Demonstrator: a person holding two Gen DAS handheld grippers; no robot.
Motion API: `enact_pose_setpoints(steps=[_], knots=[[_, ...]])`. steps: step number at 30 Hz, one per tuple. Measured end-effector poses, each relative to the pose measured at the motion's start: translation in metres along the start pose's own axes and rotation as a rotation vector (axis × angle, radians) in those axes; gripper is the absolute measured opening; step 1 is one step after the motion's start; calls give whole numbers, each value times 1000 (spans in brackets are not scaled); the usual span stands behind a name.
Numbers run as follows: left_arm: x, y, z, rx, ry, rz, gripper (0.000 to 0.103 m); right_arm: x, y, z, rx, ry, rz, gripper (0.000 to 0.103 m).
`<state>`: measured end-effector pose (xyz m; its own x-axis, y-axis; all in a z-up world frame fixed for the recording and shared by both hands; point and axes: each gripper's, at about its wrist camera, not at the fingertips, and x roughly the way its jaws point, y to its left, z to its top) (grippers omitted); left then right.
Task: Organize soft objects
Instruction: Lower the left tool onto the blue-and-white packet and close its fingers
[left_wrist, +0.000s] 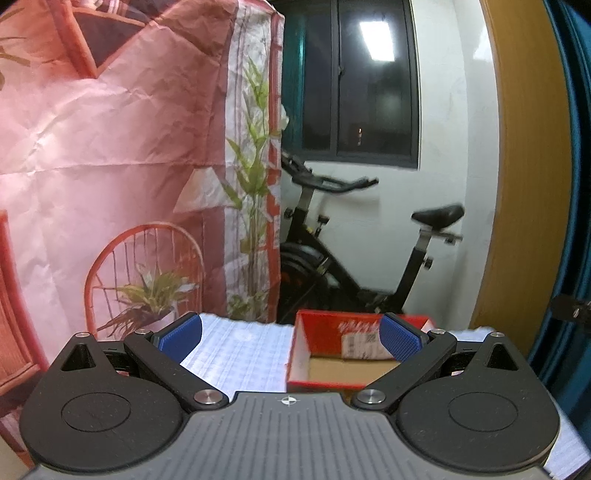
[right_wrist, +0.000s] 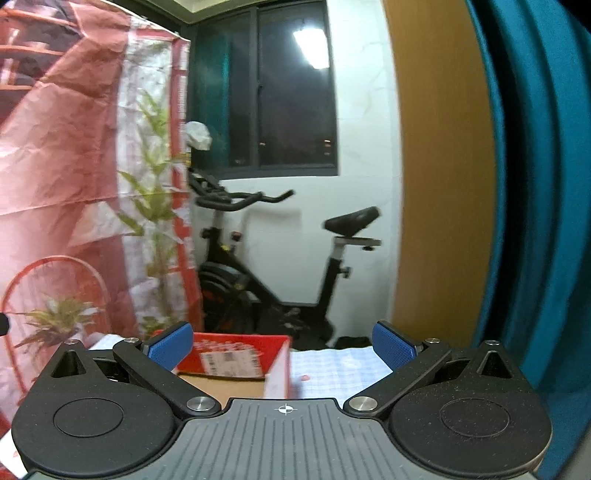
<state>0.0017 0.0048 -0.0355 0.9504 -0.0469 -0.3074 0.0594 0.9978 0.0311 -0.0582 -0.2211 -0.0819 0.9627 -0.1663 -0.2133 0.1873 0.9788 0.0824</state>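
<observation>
A red cardboard box (left_wrist: 334, 326) with a brown inside and a white label stands open on a white checked cloth (left_wrist: 240, 354). In the left wrist view it lies ahead and to the right, between the fingers. My left gripper (left_wrist: 291, 339) is open and empty, raised above the cloth. In the right wrist view the same red box (right_wrist: 236, 352) sits ahead to the left on the cloth (right_wrist: 340, 363). My right gripper (right_wrist: 282, 345) is open and empty. No soft object shows in either view.
A pink printed backdrop (left_wrist: 110, 155) hangs on the left. A black exercise bike (left_wrist: 332, 266) stands behind the table under a dark window (left_wrist: 369, 81). A wooden panel (right_wrist: 439, 184) and a teal curtain (right_wrist: 535, 221) fill the right side.
</observation>
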Motion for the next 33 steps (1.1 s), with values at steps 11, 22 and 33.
enact_pose_setpoints(steps=[11,22,33], knots=[[47,12,-78,0,179,-64,103,44,3,-95,96,139,192,103],[72,16,-137,-27,278,-122,91,72,26,-168,50,285,219,99],[92,5,-163,-14,382,-238,61,85,37,-198,22,420,307,62]])
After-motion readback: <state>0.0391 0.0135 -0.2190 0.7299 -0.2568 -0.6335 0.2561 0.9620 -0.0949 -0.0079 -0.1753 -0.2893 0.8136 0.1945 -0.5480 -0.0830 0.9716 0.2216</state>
